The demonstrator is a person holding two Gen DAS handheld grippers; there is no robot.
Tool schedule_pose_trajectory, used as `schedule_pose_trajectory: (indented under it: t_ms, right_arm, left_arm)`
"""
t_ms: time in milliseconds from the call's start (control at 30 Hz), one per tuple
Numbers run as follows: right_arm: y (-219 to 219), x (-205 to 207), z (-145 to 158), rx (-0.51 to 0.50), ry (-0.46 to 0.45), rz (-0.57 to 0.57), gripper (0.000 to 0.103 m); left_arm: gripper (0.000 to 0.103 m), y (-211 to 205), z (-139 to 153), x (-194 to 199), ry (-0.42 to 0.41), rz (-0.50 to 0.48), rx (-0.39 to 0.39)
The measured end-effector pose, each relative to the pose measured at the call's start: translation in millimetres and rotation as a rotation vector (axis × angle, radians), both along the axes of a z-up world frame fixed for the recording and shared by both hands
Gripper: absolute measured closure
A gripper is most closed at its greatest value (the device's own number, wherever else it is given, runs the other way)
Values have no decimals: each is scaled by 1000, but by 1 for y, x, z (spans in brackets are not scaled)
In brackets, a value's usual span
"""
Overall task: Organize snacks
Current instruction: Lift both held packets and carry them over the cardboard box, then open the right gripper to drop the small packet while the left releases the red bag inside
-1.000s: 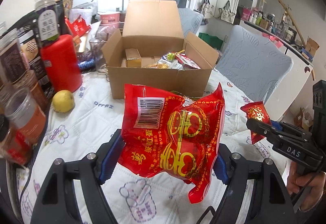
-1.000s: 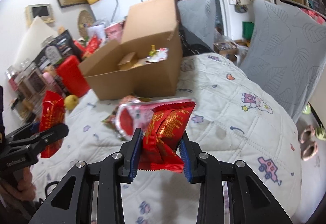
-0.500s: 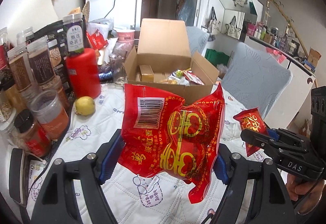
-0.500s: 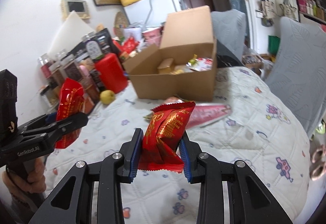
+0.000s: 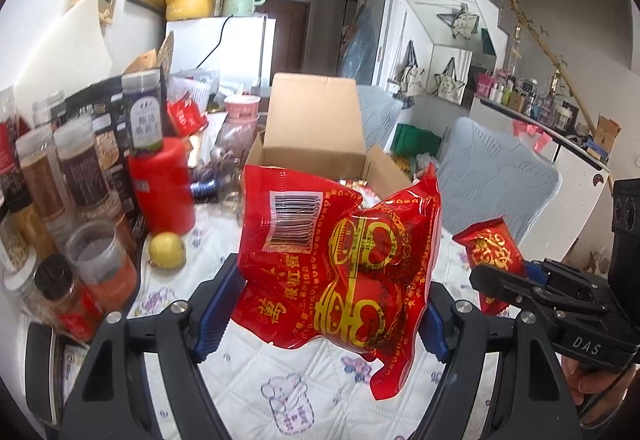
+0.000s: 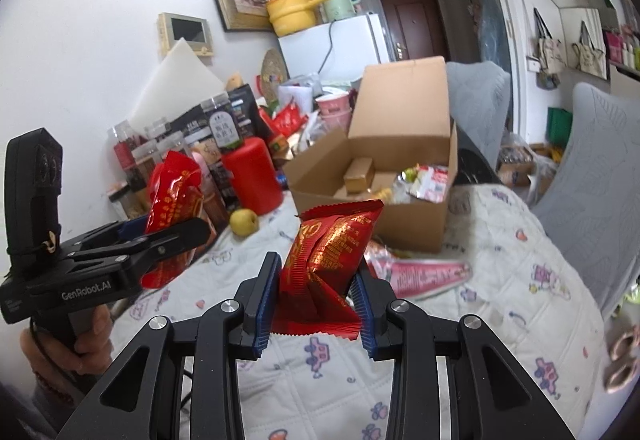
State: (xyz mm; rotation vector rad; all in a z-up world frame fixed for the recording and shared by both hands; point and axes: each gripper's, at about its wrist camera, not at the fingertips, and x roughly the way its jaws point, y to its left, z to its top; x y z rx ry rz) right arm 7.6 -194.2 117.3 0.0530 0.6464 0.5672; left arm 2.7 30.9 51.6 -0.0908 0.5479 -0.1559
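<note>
Holding a large red foil snack bag [image 5: 340, 264], the left tool [image 5: 332, 304] stands clamped on it, higher above the quilted desk [image 6: 500, 304] than a second ago. Right tool [image 6: 316, 304] grips a small red wrapped snack [image 6: 328, 260]. Open cardboard box [image 6: 400, 196] now sits lower in view, well ahead; both packs look ready to carry over it.

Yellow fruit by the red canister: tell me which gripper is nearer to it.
Left. The left gripper, shut on a large red bag, hangs just beside the yellow fruit; the right gripper, holding a small red packet, is farther right.
</note>
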Motion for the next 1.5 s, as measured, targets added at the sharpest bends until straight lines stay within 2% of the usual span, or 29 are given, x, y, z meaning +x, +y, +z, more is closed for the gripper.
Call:
schedule_pose_trajectory:
  t_ms: [400, 833, 1200, 1500]
  right_arm:
    - [9, 47, 9, -7, -7, -4, 69]
    - [6, 141, 10, -44, -20, -50, 69]
    - [6, 204, 7, -86, -32, -75, 69]
    - [10, 256, -13, -108, 25, -74, 69]
  left_arm:
    - [26, 5, 14, 63, -14, -26, -6]
    - [26, -9, 23, 153, -32, -60, 40]
    - [26, -18, 13, 226, -1, -81, 55]
    - [26, -23, -5, 278, 49, -53, 96]
